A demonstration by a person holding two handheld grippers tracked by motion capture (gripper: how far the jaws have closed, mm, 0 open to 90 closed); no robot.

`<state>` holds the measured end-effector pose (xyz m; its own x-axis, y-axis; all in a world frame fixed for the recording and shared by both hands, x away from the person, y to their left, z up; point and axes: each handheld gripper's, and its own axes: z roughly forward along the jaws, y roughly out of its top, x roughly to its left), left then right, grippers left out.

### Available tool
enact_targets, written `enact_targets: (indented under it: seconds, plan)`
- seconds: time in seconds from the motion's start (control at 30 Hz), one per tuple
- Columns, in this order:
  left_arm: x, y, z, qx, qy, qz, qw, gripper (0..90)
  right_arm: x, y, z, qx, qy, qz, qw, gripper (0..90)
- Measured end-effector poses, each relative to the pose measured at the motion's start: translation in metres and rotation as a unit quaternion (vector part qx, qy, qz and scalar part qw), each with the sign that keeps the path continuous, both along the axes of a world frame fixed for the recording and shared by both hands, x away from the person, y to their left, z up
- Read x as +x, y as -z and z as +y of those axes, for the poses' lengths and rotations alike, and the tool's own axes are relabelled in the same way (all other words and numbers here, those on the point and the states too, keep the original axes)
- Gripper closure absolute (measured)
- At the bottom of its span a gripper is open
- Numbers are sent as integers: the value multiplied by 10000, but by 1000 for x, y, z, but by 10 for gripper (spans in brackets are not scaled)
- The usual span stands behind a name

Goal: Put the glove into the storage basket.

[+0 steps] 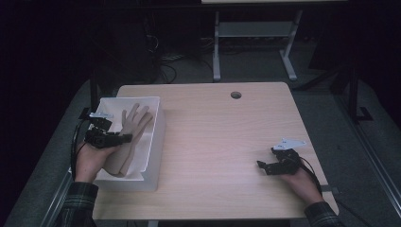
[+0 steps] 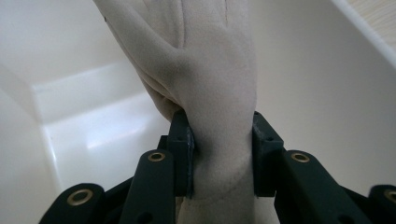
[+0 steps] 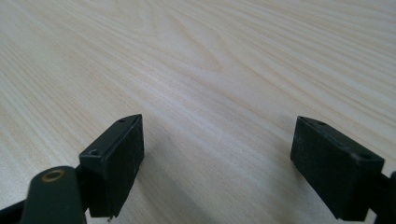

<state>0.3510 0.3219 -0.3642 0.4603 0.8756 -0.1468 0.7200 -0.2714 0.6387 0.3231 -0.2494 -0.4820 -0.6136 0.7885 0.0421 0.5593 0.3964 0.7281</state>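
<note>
Left gripper: its two black jaws squeeze the glove at the wrist part, one jaw on each side, seen close up in the left gripper view.
Glove: a soft beige glove, inside the white box, fingers spread and pointing to the far end of the box.
White box: sits on the left side of the table, with tall white walls.
Right gripper: its jaws stand wide apart with nothing between them, low over the bare wood.
Table: light wood, with a small round hole near the far edge.
Hands: the left hand is at the box, the right hand is far off on the other side.
</note>
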Motion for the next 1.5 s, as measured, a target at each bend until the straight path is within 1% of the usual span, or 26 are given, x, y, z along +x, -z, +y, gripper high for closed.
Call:
enact_targets:
  seconds: [0.03,0.07,0.27,0.3,0.4,0.5,0.57,0.6,0.63,0.67,0.73,0.77,0.8,0.93,1.03,1.1,1.17,1.2,1.33,1.37,1.4,1.5]
  plan:
    - [1,3,0,26,1,36,10000,668,0,0,0,0,0,-1,10000,171]
    - [2,8,-1,31,8,73,10000,667,0,0,0,3,3,1,10000,171]
    - [7,25,-4,148,23,230,9996,662,0,0,0,-1,-2,-1,10000,171]
    - [8,29,-5,143,9,282,9995,660,0,0,0,0,0,0,10000,171]
    - [10,38,-7,162,10,354,9992,652,0,0,0,0,1,1,10000,171]
    - [11,45,-8,159,9,422,9990,642,0,0,0,1,0,0,10000,171]
    - [12,49,-9,219,14,467,9987,628,0,0,0,0,1,-1,10000,171]
    - [12,50,-9,260,37,508,9984,621,0,0,0,2,0,-1,10000,171]
    - [13,50,-10,277,45,512,9983,599,0,0,0,0,0,-1,10000,171]
    - [13,51,-10,276,60,557,9981,583,0,0,0,0,1,2,10000,171]
    - [14,51,-10,286,27,524,9982,496,0,0,0,1,0,0,10000,171]
    - [14,50,-10,293,-2,493,9984,448,0,0,0,-4,-3,1,10000,171]
    - [14,49,-9,247,-57,463,9986,394,0,0,0,0,3,1,10000,171]
    - [13,43,-6,227,-101,364,9990,285,0,0,0,1,2,2,10000,170]
    - [14,37,-5,240,-90,311,9992,246,0,0,0,2,1,1,10000,170]
    - [15,31,-5,225,-115,231,9994,220,0,0,0,1,-3,0,10000,170]
    - [16,25,-5,127,-101,166,9997,198,0,0,0,-6,-17,2,10000,170]
    - [16,22,-5,124,-94,157,9998,191,0,0,0,-8,-15,8,10000,170]
    - [14,13,-11,124,57,67,9999,174,0,0,0,-8,-22,4,10000,170]
    - [13,11,-12,84,61,33,9999,172,0,0,0,-9,-22,4,10000,170]
    - [12,6,-14,45,103,-6,9999,165,0,0,0,-4,-21,6,10000,170]
    - [11,-6,-20,30,189,-105,9998,163,0,0,0,-1,-17,0,10000,170]
